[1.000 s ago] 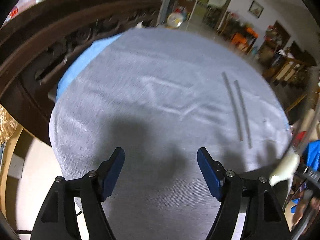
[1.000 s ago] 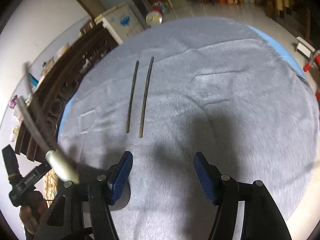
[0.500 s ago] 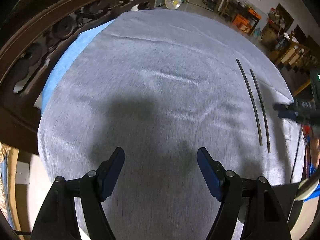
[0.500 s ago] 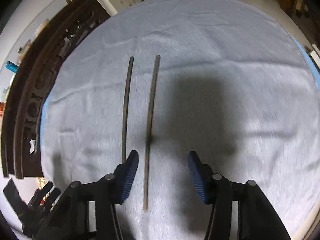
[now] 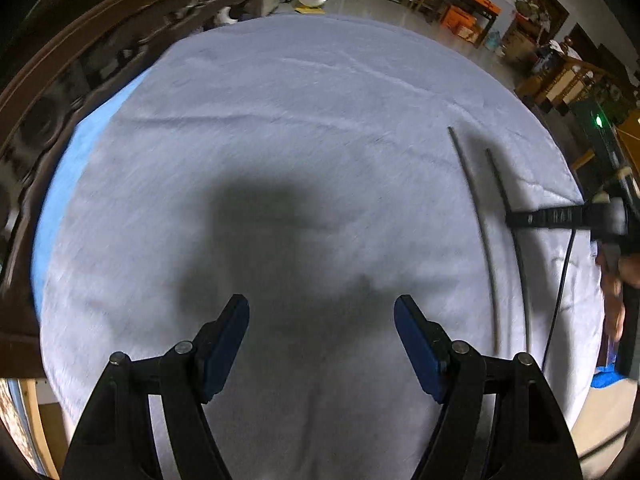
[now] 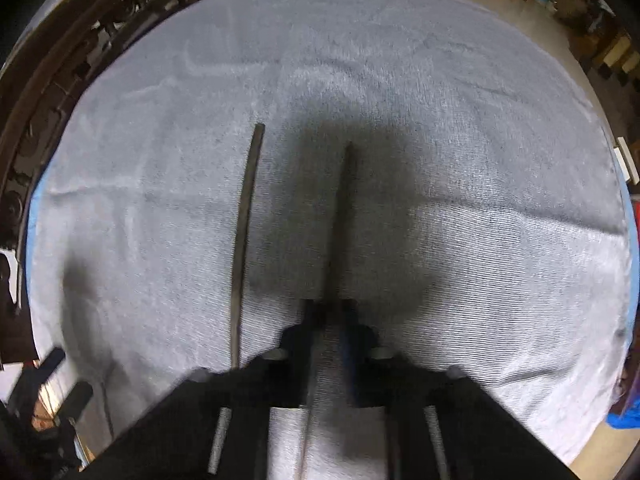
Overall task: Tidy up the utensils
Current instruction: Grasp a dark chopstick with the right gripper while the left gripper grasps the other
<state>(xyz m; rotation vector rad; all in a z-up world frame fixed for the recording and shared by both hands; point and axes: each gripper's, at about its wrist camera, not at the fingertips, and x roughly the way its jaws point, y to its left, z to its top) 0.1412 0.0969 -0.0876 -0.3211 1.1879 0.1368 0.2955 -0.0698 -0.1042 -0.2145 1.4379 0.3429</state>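
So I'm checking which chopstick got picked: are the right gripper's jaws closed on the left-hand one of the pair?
No, the right gripper is shut on the right-hand chopstick; the left-hand chopstick lies free beside it.

Two dark chopsticks (image 6: 243,240) lie parallel, slightly apart.

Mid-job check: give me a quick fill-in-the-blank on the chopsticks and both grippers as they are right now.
1. The right gripper is closed on one ____.
2. The other chopstick lies ____ on the grey cloth, beside the gripped one and not touching it.
3. The left gripper hovers over bare cloth with its jaws ____.
4. The number of chopsticks on the cloth is ____.

Missing words: chopstick; flat; open; two
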